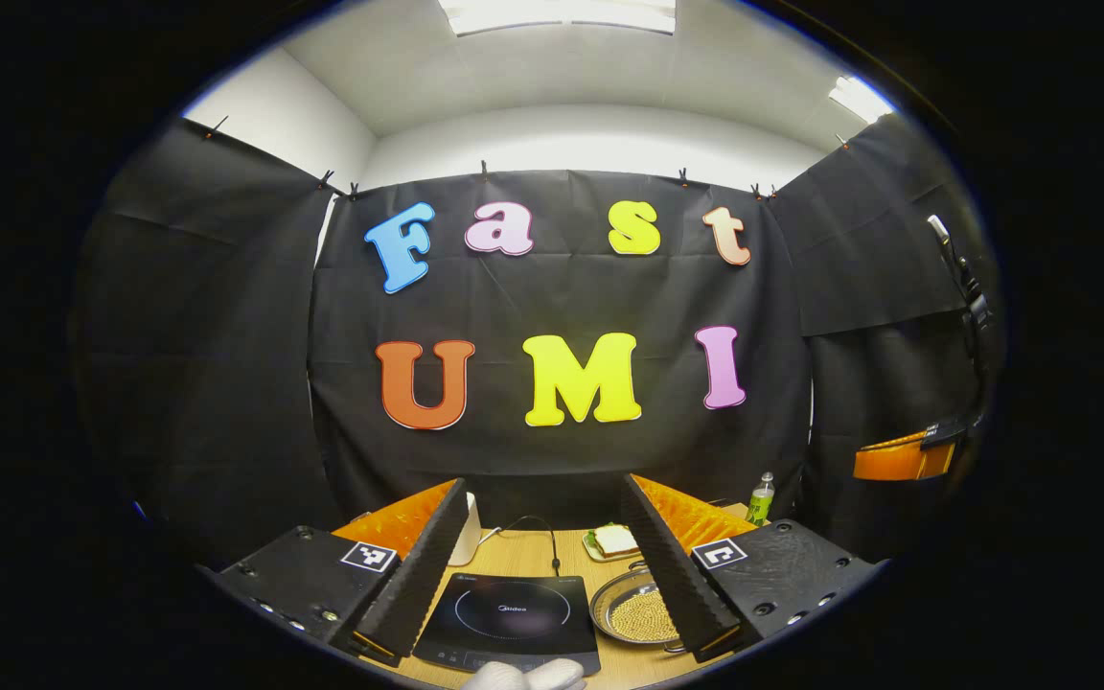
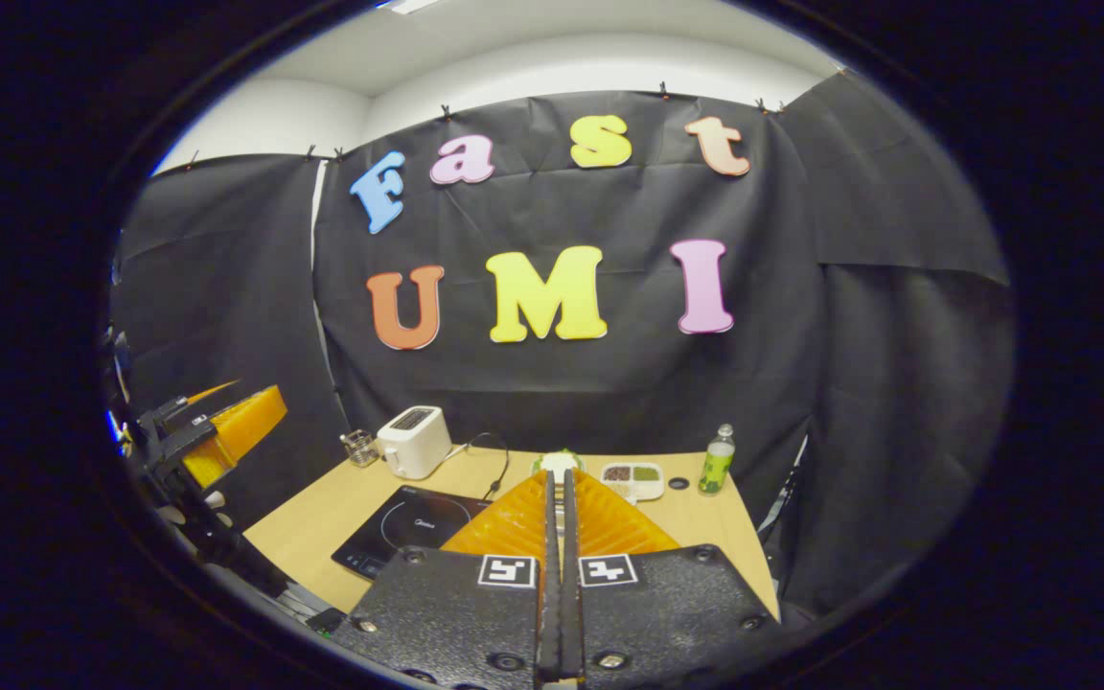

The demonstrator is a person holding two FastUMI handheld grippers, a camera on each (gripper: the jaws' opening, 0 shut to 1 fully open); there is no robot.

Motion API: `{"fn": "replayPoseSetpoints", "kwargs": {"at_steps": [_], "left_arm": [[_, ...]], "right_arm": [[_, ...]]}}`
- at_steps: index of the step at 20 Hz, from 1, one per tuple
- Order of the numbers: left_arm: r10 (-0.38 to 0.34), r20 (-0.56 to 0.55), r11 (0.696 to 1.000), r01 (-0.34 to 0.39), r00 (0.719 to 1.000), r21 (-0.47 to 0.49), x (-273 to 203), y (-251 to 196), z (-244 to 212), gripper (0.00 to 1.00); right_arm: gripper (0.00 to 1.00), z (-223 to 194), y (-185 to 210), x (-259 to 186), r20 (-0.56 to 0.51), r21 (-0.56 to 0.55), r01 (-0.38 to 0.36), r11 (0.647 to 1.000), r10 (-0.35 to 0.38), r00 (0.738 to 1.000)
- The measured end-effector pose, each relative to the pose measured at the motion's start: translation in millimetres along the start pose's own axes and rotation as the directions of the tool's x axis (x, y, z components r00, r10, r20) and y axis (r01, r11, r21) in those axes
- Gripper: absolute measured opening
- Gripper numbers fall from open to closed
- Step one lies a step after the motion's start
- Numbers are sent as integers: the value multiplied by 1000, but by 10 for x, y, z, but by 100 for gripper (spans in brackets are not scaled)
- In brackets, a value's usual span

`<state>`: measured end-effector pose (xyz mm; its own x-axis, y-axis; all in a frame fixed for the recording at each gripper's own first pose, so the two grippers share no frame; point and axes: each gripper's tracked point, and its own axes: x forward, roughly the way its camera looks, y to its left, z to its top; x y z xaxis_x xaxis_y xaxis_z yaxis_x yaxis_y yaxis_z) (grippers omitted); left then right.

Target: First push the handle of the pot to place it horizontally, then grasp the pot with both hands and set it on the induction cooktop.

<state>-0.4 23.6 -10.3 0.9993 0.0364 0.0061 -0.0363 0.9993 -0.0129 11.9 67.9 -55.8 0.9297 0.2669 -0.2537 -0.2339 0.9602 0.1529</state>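
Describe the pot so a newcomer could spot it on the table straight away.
Start at the wooden table and find the black induction cooktop. In the left gripper view the pot sits just right of it: a shallow, round metal pan filled with small pale beads, unlike the plated sandwich behind.

wooden table [image 2: 322, 522], cooktop [image 2: 397, 537], toaster [image 2: 414, 441], bottle [image 2: 717, 462]

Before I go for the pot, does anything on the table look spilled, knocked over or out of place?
Nothing stands out. The induction cooktop lies flat, the pot sits upright beside it, and the toaster and green bottle stand upright.
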Motion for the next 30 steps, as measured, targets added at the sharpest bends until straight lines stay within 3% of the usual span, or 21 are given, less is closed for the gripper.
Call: {"fn": "replayPoseSetpoints", "kwargs": {"at_steps": [1,5,9,15,19,22,27,30], "left_arm": [[1,-4,1000,-1,1000,-4,-3,7,-22,96],[19,-9,1000,-20,1000,-12,0,70,-66,96],[43,-18,999,-43,999,-11,-17,176,-136,96],[82,-37,997,-83,996,-7,-25,370,-256,96],[99,-27,995,-99,995,1,-54,448,-252,96],[103,-28,995,-103,994,2,-48,483,-269,96],[108,-37,994,-108,993,0,-33,507,-299,96],[116,-40,993,-116,992,3,-26,533,-307,96]], "right_arm": [[0,-65,50,61,-24,7,-14,1000,14,1000],[4,-416,262,306,-121,11,-71,997,72,990],[4,-968,465,530,-261,-1,-112,994,108,959],[4,-1957,753,843,-469,40,-160,986,160,868],[0,-2510,825,960,-571,37,-151,988,145,808],[4,-2832,879,1060,-630,31,-147,989,134,765],[3,-3236,855,1260,-700,14,-129,992,102,707],[0,-3324,799,1324,-714,13,-109,994,85,695]]}}
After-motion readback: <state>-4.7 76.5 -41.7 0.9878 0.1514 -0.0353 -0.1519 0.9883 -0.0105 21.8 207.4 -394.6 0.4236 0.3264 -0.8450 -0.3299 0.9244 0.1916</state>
